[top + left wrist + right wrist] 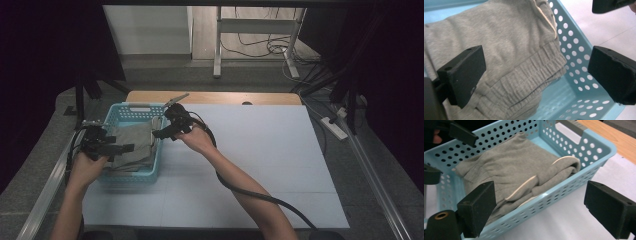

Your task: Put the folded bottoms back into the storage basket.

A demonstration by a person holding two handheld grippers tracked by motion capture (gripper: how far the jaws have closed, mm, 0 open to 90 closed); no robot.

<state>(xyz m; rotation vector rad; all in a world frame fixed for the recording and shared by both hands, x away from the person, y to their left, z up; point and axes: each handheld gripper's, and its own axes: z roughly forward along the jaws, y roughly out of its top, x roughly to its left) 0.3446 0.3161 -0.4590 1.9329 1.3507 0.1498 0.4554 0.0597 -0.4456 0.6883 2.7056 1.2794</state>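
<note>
Grey sweatpants [134,142] lie folded in the blue basket [131,174] at the tabletop's left edge, near its far-left corner. Long axis looks to run along the basket's length, waistband and drawstring [521,187] toward the right wall. Left gripper [116,148] sits over the basket's left rim, jaws spread, empty, cuff end between them in its own view. Right gripper [164,133] hangs at the right rim, also spread and empty. Left looks nearer the cloth.
</note>
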